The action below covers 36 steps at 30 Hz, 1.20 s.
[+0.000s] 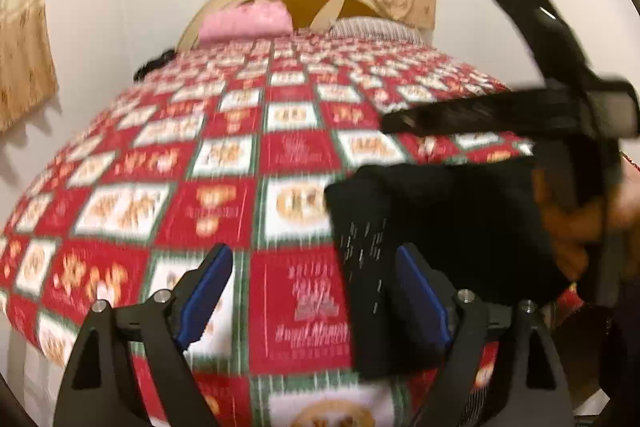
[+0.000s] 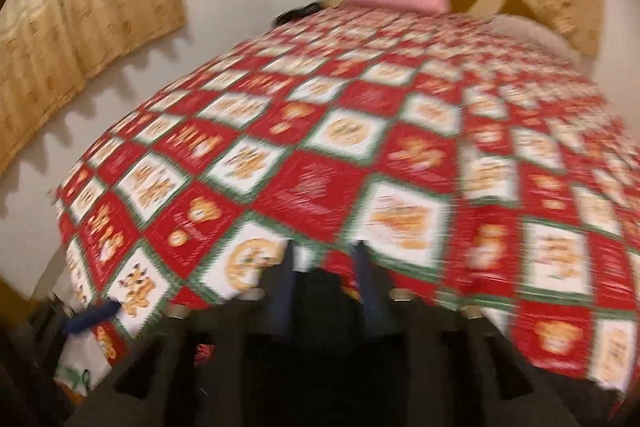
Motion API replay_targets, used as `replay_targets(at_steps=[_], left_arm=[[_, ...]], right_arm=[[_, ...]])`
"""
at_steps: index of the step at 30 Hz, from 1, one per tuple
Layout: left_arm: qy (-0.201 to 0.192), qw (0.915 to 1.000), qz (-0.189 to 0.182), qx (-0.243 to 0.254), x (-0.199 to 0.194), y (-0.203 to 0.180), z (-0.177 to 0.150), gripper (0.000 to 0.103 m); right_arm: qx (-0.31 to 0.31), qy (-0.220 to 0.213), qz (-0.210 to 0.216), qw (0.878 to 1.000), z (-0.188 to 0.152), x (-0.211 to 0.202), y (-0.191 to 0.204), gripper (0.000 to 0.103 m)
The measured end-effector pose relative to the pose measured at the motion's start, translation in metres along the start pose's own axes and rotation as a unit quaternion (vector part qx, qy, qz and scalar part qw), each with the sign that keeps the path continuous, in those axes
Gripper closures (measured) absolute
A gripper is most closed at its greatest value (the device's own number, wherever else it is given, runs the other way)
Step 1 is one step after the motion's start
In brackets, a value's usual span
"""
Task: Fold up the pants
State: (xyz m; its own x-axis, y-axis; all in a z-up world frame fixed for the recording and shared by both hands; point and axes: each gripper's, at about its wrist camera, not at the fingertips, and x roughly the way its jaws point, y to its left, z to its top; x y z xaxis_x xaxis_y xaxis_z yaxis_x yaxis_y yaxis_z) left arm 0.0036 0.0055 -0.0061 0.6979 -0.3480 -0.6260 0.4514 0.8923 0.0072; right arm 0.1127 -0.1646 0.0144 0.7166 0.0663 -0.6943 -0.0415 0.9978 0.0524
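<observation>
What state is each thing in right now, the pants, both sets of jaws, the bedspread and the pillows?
Pants: black, bunched, lying on the bed's near right part.
Left gripper: jaws wide open, nothing pinched; pants edge beside its right pad.
Right gripper: blurred, jaws apart; grip unclear.
Bedspread: spread flat over the bed.
Pink pillow: lying at the headboard.
Striped pillow: beside it.

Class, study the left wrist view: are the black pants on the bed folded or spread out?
Folded. The black pants form a compact dark bundle with squared edges on the red checked bedspread, no legs stretched out. How many folds, blur hides.
</observation>
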Motion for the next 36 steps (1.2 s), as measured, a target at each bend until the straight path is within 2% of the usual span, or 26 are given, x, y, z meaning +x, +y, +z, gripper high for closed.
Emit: replay_targets(at_steps=[1, 3, 6, 8, 11, 14, 16, 20, 30, 36], left_arm=[[-0.005, 1.0000, -0.004, 0.004, 0.003, -0.005, 0.008, 0.016], [-0.008, 0.9998, -0.015, 0.003, 0.009, -0.009, 0.017, 0.014], [0.011, 0.9993, -0.035, -0.005, 0.027, -0.023, 0.028, 0.011], [0.015, 0.9991, -0.039, -0.002, 0.036, -0.032, 0.028, 0.011], [0.022, 0.9993, -0.024, 0.018, 0.043, -0.046, 0.022, 0.011], [0.052, 0.9982, -0.002, 0.030, 0.059, -0.054, 0.009, 0.011], [0.058, 0.9982, -0.007, 0.013, 0.061, -0.050, 0.005, 0.010], [0.066, 0.9978, -0.006, -0.005, 0.064, -0.046, 0.006, 0.004], [0.072, 0.9972, -0.009, -0.019, 0.066, -0.044, 0.001, 0.002], [0.071, 0.9970, -0.010, -0.027, 0.063, -0.045, -0.003, 0.002]], right_arm=[[0.010, -0.010, -0.020, 1.000, -0.005, -0.011, -0.009, 0.035], [0.017, -0.015, -0.052, 0.998, -0.013, -0.025, -0.020, 0.035], [0.034, -0.011, -0.120, 0.992, -0.032, -0.042, -0.042, 0.035], [0.049, -0.011, -0.145, 0.988, -0.047, -0.055, -0.057, 0.035], [0.069, -0.011, -0.182, 0.981, -0.071, -0.075, -0.080, 0.035], [0.086, -0.013, -0.206, 0.975, -0.097, -0.094, -0.098, 0.035], [0.103, -0.006, -0.208, 0.973, -0.114, -0.100, -0.109, 0.035], [0.127, -0.005, -0.182, 0.975, -0.132, -0.103, -0.117, 0.035], [0.141, -0.007, -0.166, 0.976, -0.140, -0.104, -0.116, 0.034], [0.170, -0.012, -0.157, 0.973, -0.146, -0.102, -0.123, 0.029]])
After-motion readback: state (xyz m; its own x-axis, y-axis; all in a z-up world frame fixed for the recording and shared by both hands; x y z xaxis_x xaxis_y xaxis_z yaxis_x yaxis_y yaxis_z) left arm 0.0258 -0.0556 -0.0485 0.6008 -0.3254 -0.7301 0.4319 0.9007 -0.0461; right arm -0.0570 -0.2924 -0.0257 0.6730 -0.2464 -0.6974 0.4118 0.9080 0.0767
